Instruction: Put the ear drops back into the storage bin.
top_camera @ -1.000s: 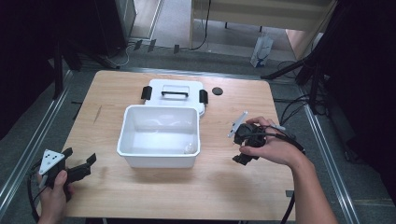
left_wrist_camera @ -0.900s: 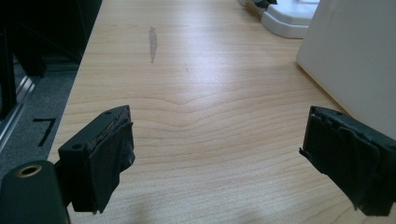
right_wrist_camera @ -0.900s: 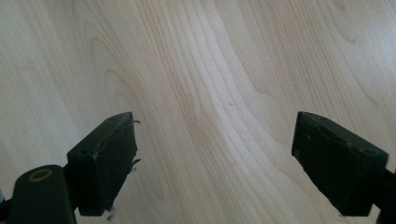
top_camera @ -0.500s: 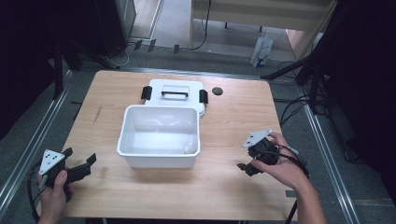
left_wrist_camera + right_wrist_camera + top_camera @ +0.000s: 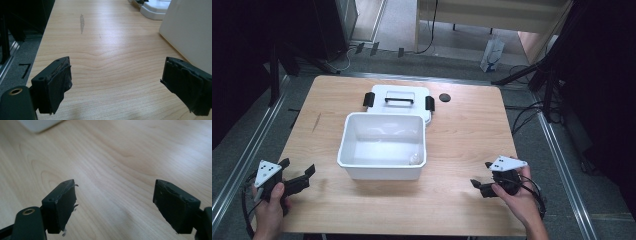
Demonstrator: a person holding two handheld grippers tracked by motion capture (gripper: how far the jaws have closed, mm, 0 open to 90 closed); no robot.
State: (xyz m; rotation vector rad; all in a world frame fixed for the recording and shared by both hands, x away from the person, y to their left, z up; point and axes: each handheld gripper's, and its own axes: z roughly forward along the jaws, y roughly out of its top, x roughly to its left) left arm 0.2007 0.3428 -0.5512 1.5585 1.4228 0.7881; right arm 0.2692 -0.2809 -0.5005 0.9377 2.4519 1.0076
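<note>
While both hands sit low at the near edge of the tabletop (image 5: 462,125), the white bin (image 5: 383,146) is parked dead centre, between the two tools and a bit farther from the person than either. From the left tool (image 5: 297,176) the bin lies forward and to the right; in the left gripper view its white wall (image 5: 190,30) is right there past the right-hand jaw, so I'd judge that hand the nearer one. The right tool (image 5: 481,181) is well apart from the bin, which lies forward and to its left. Both tools are spread wide with nothing between the jaws, just bare wood.

The bin itself is a plain rectangular tub, open on top, long axis running left-right across the tabletop. Looks like there's some small pale thing (image 5: 414,159) in its near right corner, too small to tell what. Its lid (image 5: 398,100), white with a black handle and black side clips, lies flat just behind it, touching or nearly so.
</note>
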